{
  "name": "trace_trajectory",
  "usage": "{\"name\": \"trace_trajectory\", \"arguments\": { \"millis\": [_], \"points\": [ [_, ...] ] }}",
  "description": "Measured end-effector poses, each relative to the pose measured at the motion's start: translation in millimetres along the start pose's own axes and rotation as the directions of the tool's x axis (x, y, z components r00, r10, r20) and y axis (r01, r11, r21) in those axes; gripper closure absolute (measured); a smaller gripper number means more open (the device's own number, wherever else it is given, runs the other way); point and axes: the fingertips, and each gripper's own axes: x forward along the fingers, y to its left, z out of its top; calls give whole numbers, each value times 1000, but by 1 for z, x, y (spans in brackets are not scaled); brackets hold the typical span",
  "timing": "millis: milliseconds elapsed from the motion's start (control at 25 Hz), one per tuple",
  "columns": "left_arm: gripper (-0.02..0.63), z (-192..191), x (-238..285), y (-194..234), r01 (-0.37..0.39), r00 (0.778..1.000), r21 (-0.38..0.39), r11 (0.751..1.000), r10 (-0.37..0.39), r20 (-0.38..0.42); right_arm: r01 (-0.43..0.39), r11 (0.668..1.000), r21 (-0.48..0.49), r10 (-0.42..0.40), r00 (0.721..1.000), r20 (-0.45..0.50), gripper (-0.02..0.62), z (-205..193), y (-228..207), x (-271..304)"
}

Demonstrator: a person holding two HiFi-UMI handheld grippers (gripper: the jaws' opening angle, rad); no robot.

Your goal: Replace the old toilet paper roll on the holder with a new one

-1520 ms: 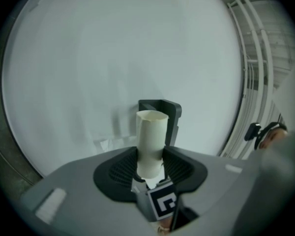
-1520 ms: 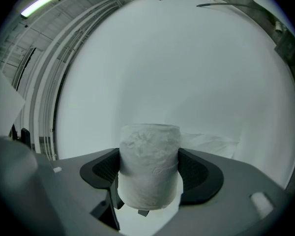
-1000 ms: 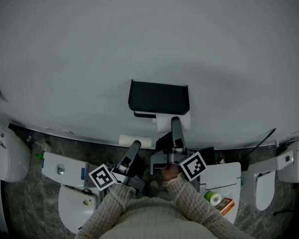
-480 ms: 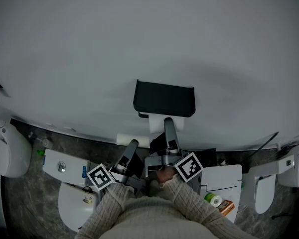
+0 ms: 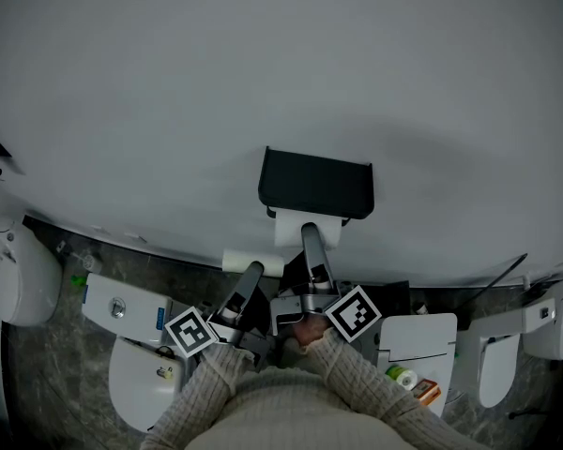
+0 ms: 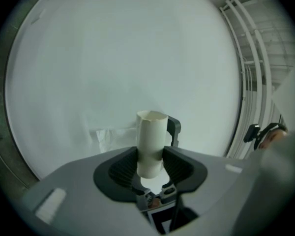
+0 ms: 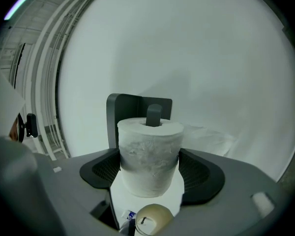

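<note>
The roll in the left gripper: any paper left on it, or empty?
Empty. The left gripper is closed on a bare cardboard tube; its smooth sides and open end show, with no paper wound round it.

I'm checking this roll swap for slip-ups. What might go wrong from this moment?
The new roll, clamped by the right gripper, may jam or tear if its core binds on the holder's bar. The cardboard tube, pinched only near its lower end by the left gripper, might slip out.
</note>
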Motion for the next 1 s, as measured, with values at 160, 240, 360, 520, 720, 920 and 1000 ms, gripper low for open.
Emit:
{"name": "trace_trajectory", "arguments": {
  "millis": [160, 240, 360, 520, 720, 920, 1000],
  "points": [
    [453, -5, 1, -1, 3, 1000, -7, 1000, -3, -9, -2, 1000, -17, 1, 999, -50, 224, -6, 2, -3],
    [453, -7, 1, -1, 3, 1000, -11, 1000, -3, -14, -7, 1000, -20, 5, 997, -74, 224, -10, 3, -5],
    [453, -11, 2, -2, 6, 1000, -10, 1000, -6, -24, -14, 999, -33, 11, 995, -99, 224, -11, 5, -8],
    [453, -16, 2, -2, 7, 999, -12, 1000, -7, -34, -12, 998, -61, 3, 991, -135, 224, -14, 7, -15],
    [453, -23, 4, -2, 9, 998, -20, 1000, -10, -54, 12, 997, -81, -26, 986, -167, 233, -14, 1, -29],
    [453, -30, 6, -3, 14, 997, -22, 1000, -15, -77, 30, 996, -83, -46, 978, -204, 278, -12, -2, -46],
    [453, -32, 6, -3, 14, 996, -22, 1000, -16, -86, 34, 994, -108, -56, 977, -207, 305, -7, -2, -53]
  ]
}}
